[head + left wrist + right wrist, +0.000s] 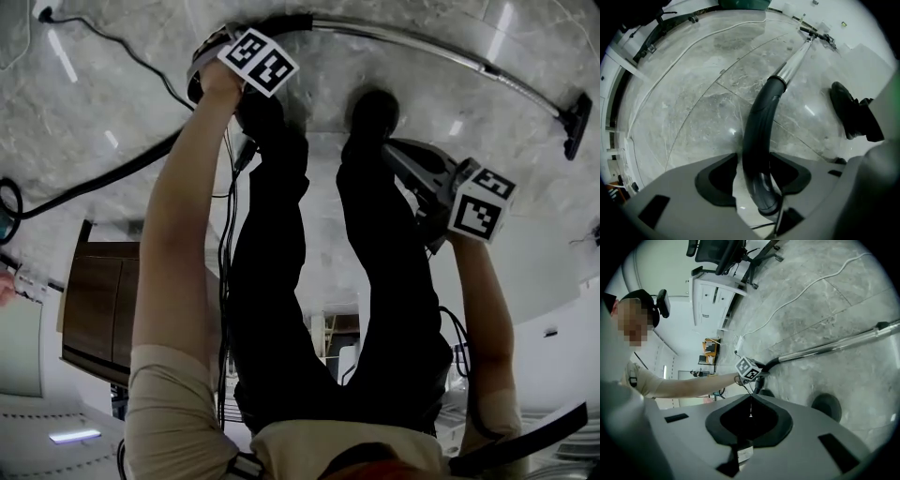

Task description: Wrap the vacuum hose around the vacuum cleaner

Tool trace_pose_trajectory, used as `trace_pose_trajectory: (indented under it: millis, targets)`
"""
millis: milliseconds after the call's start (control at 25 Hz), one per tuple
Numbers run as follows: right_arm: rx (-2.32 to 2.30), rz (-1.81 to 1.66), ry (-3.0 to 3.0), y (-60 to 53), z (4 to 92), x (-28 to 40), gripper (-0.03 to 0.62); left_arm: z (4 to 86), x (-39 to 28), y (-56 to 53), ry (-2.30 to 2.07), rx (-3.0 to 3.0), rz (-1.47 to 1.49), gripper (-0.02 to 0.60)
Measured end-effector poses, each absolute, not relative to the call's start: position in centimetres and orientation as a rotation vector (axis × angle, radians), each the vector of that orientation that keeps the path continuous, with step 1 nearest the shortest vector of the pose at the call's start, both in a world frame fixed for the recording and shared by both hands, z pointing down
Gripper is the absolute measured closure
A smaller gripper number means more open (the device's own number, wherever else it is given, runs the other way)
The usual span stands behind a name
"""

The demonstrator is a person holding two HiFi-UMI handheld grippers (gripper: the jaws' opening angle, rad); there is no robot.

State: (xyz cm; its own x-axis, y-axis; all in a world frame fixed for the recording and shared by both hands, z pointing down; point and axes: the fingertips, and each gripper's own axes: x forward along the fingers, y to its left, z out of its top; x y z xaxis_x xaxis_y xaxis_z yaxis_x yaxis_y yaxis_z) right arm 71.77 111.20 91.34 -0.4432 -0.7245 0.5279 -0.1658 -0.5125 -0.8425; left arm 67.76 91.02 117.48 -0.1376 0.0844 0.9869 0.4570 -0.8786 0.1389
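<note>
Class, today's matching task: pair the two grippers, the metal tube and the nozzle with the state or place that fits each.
Column one:
1. left gripper
2. right gripper
3. tube
4. nozzle

Column two:
A. jaws shut, nothing between them
B. black, at the tube's far end
C. jaws apart, black handle between them
D. silver, lying along the floor

Pairs: 1-C, 2-A, 3-D, 4-B
</note>
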Motion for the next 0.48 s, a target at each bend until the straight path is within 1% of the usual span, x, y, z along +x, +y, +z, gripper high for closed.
trace_pose_trajectory:
  millis: [80,280,400,480]
  targets:
    - [-1.373,-2.019,1.236,111.3,92.3,72.2,0.591,117.6,68.1,90.4,-0.626,-1.884,-2.145,0.405]
    - [-1.317,-1.991,1.067,110.9,94.4,73.4,0.591,116.8,66.6,90.9,-0.768,-1.874,-2.275,0.408]
    - [-1.315,-1.977,0.991,110.5,95.9,74.1,0.589,114.6,65.3,91.7,-0.825,-1.912,-2.3,0.41]
    - [-1.317,-1.98,0.838,111.3,97.8,74.5,0.589,112.6,64.5,92.1,-0.865,-1.955,-2.303,0.413]
